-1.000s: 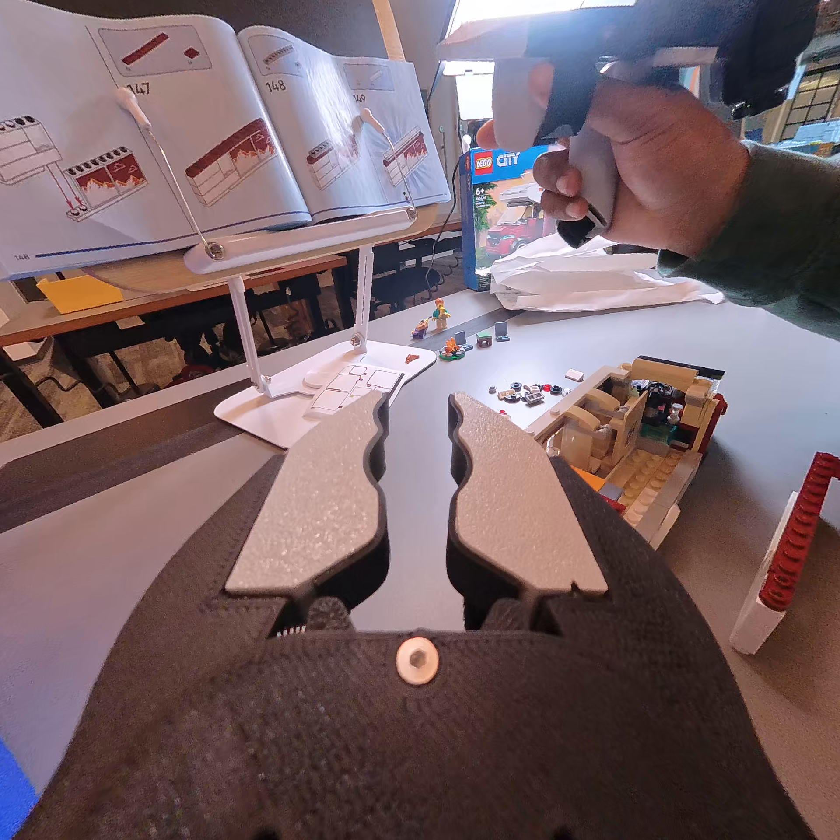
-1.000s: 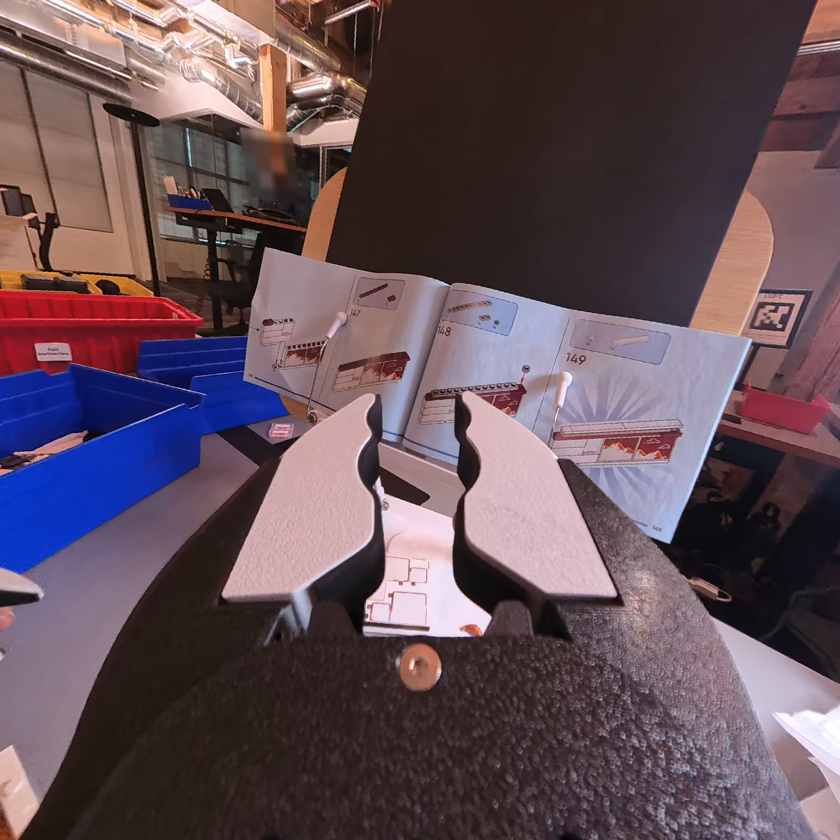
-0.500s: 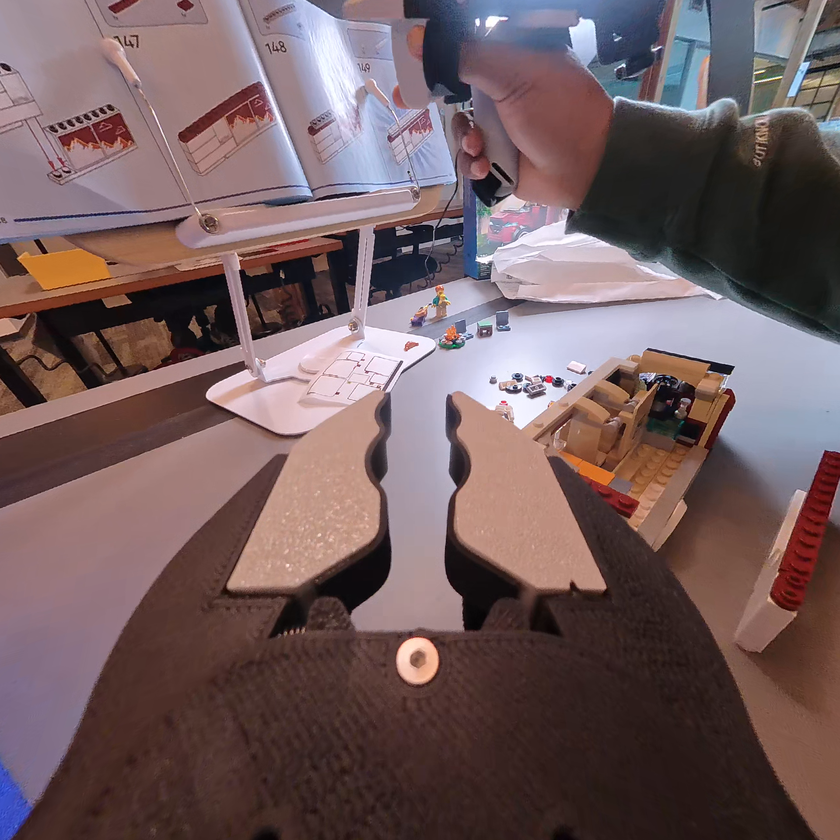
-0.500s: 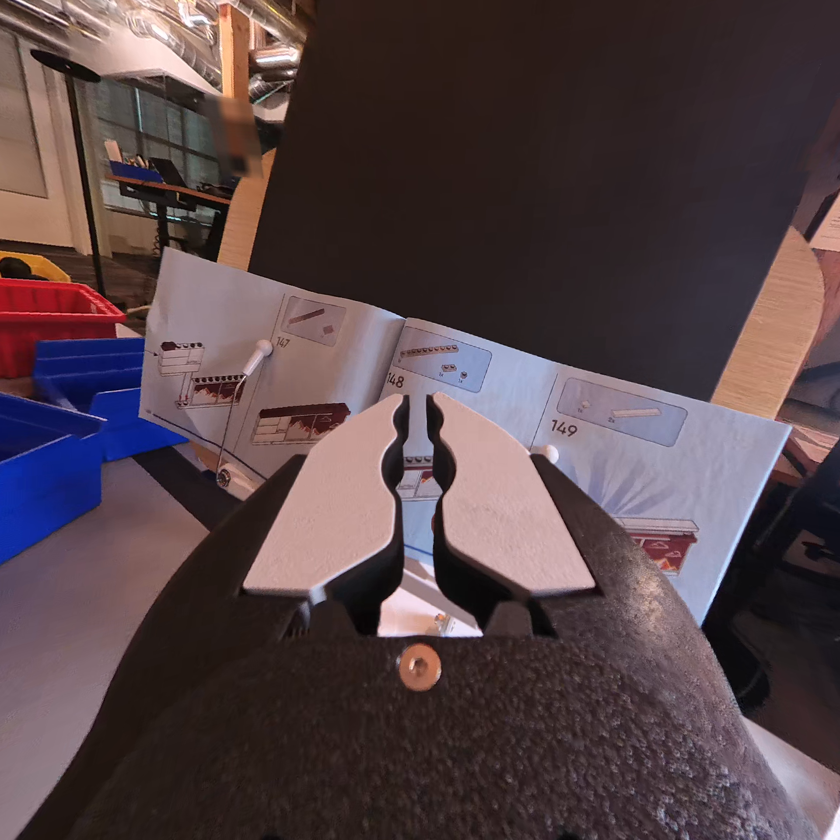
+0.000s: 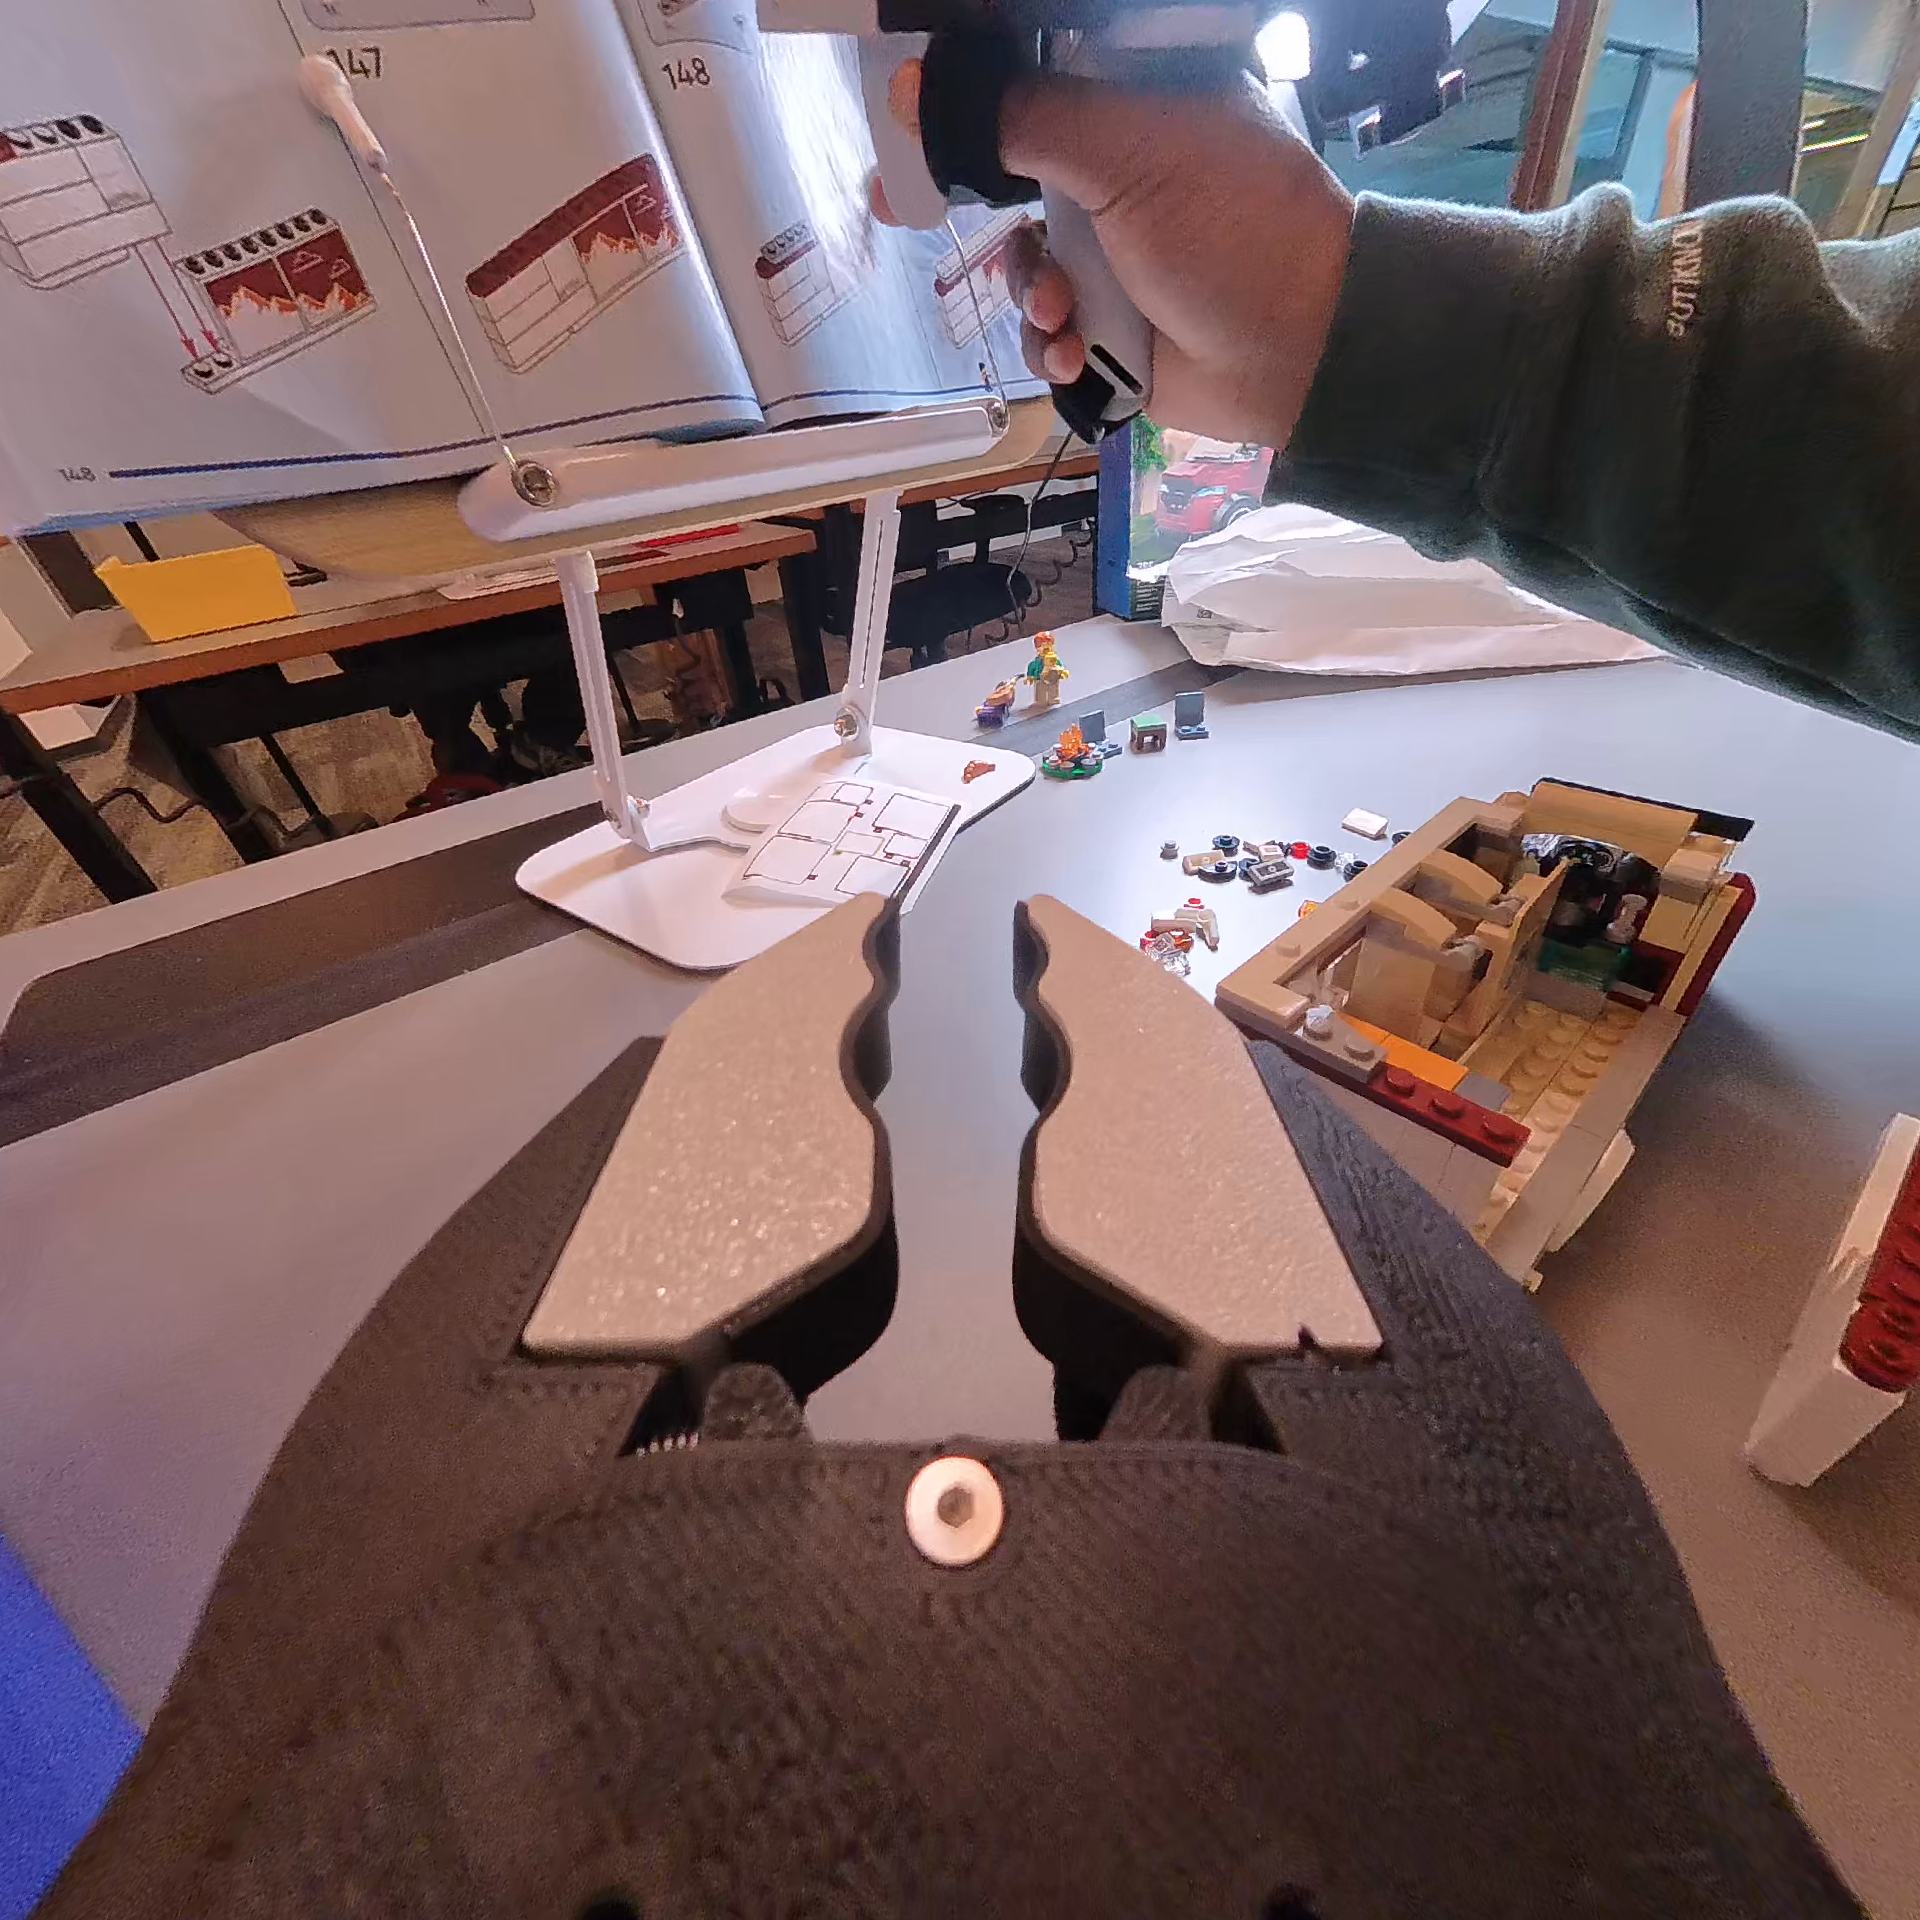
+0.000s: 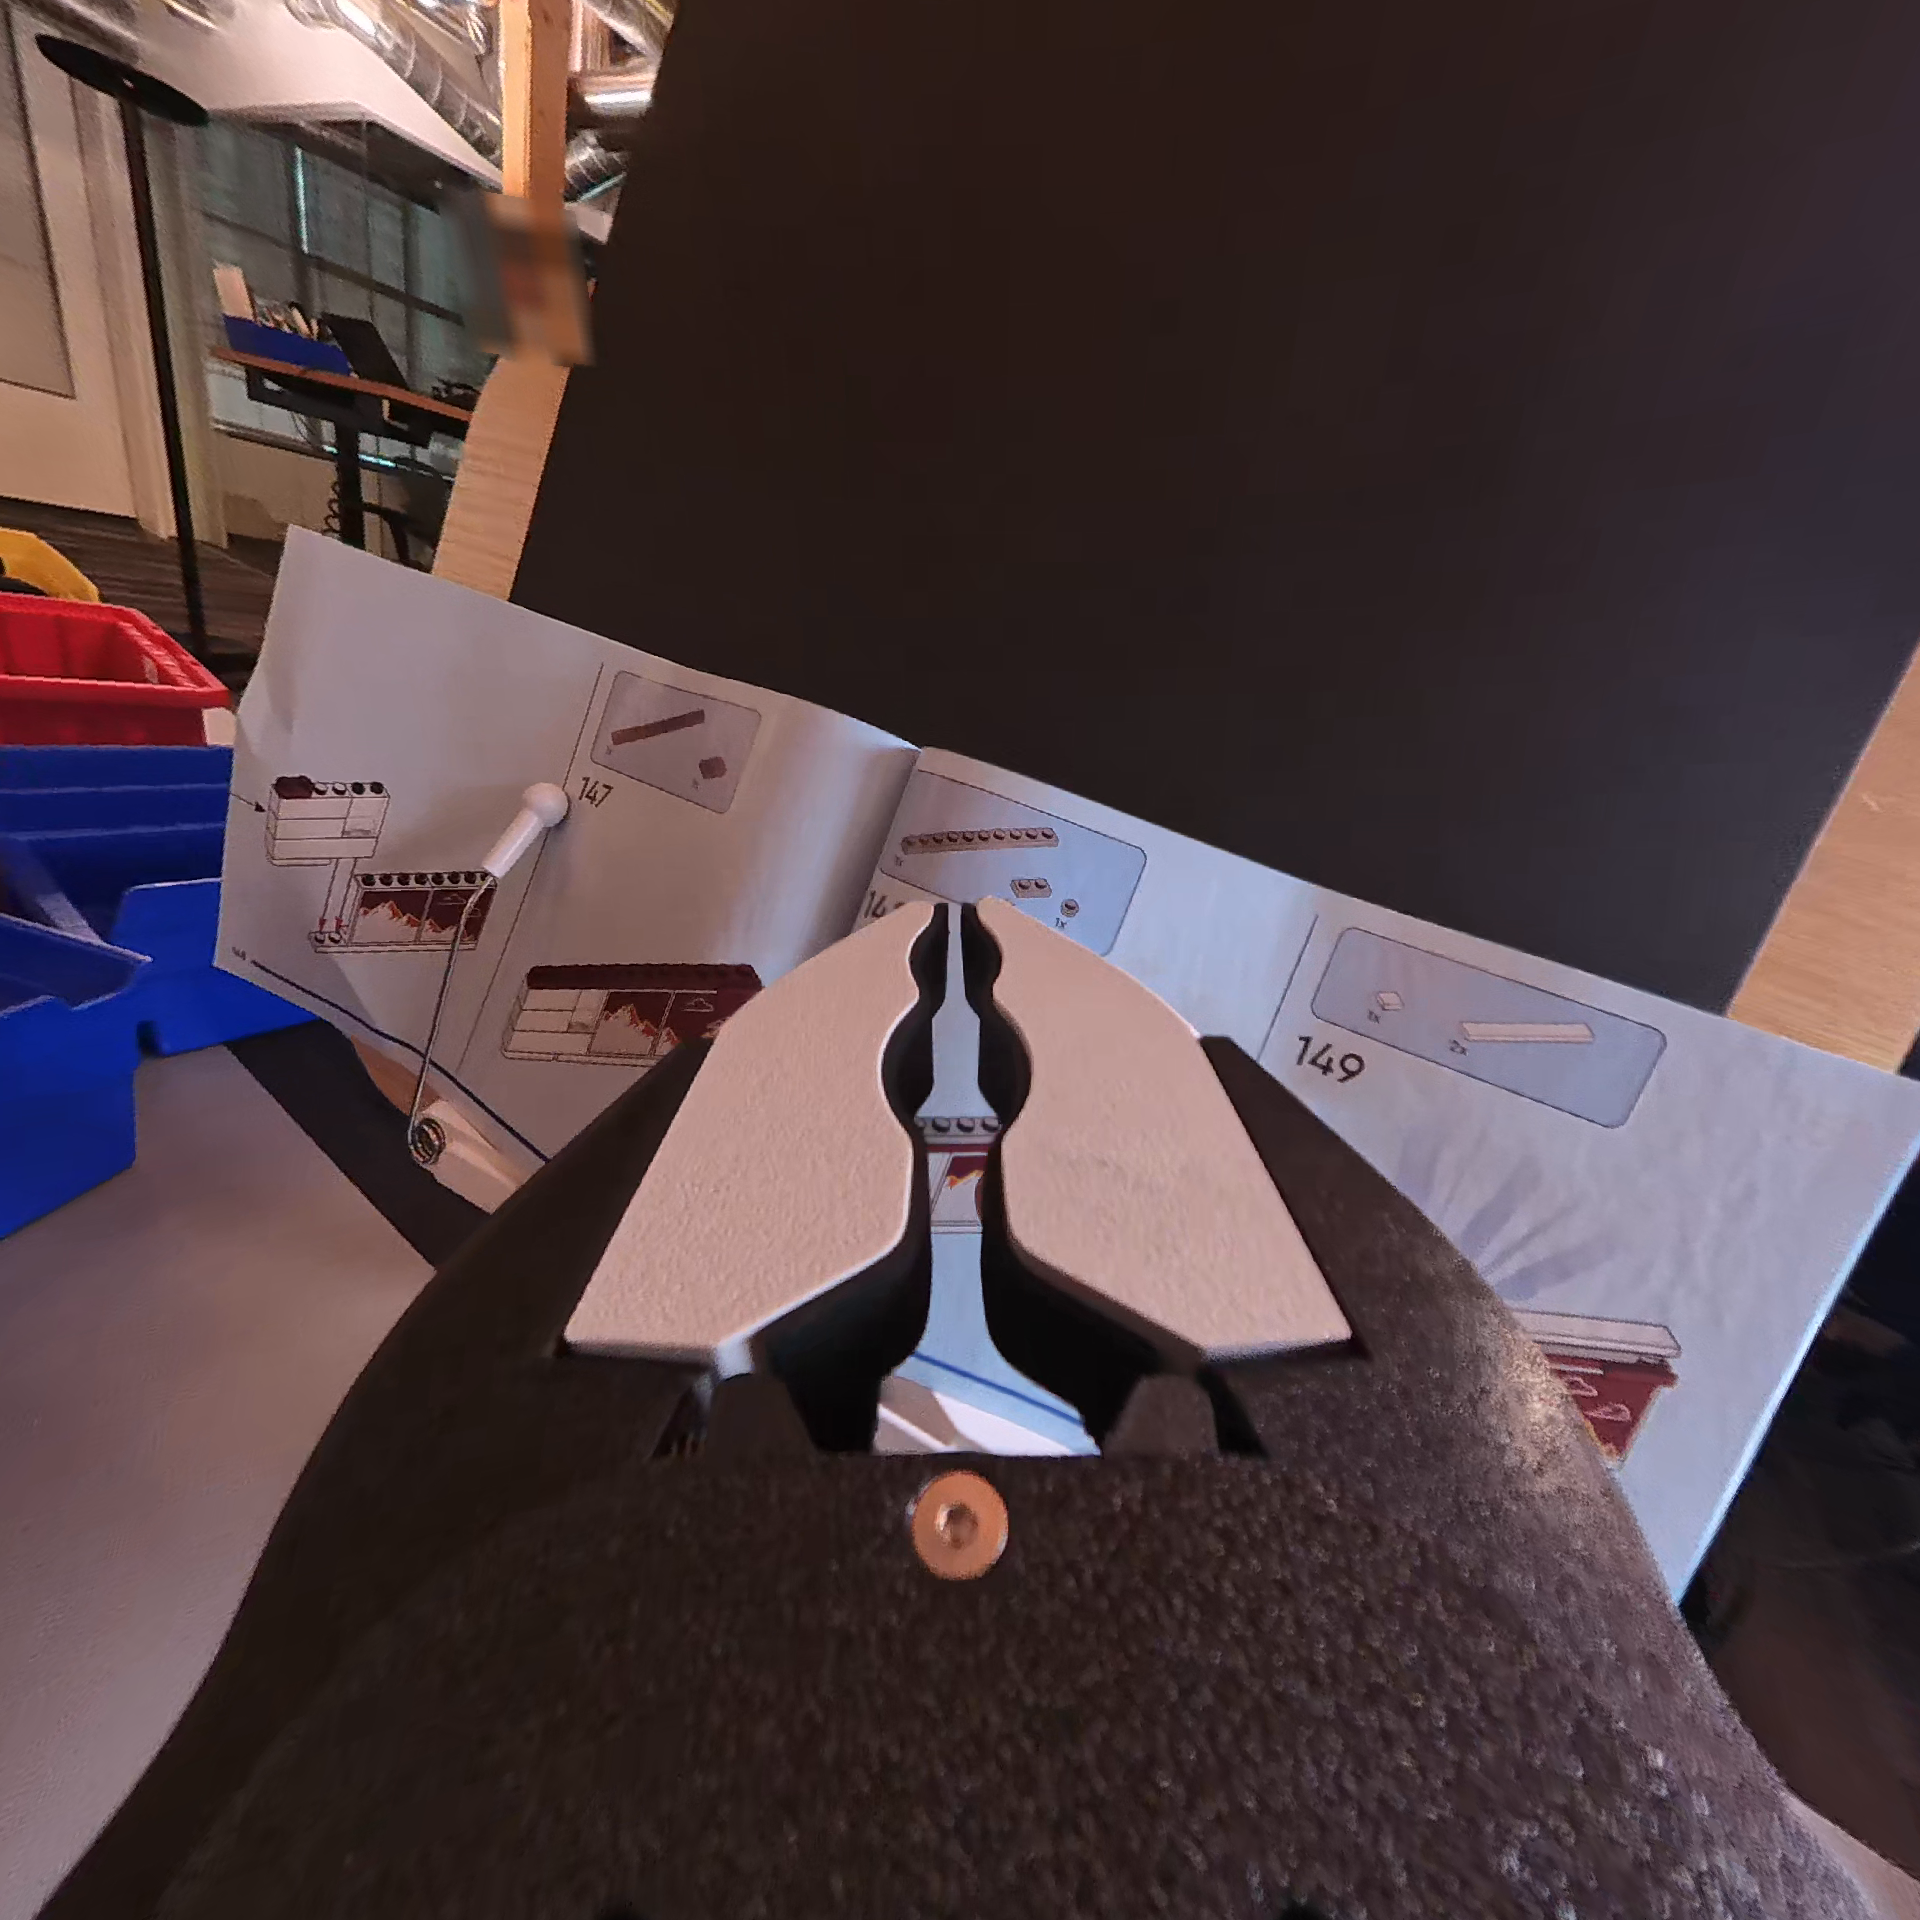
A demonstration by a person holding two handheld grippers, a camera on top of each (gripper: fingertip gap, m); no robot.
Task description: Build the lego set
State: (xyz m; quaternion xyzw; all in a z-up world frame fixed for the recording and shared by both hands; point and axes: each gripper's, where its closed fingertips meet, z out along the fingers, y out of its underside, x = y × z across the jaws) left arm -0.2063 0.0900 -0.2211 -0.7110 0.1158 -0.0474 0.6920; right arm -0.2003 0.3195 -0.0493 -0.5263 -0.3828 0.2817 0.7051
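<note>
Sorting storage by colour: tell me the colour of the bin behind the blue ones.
Red plastic bin, clearest in the right wrist view.

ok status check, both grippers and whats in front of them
Left gripper open, empty, over table. Right gripper nearly shut, nothing between, at instruction booklet. Brick model right of left gripper.

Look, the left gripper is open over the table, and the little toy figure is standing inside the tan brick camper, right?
Not quite. The left gripper is open over the grey table, but the toy figure stands on the table behind the tan brick camper, not inside it. The left wrist view shows this.
</note>
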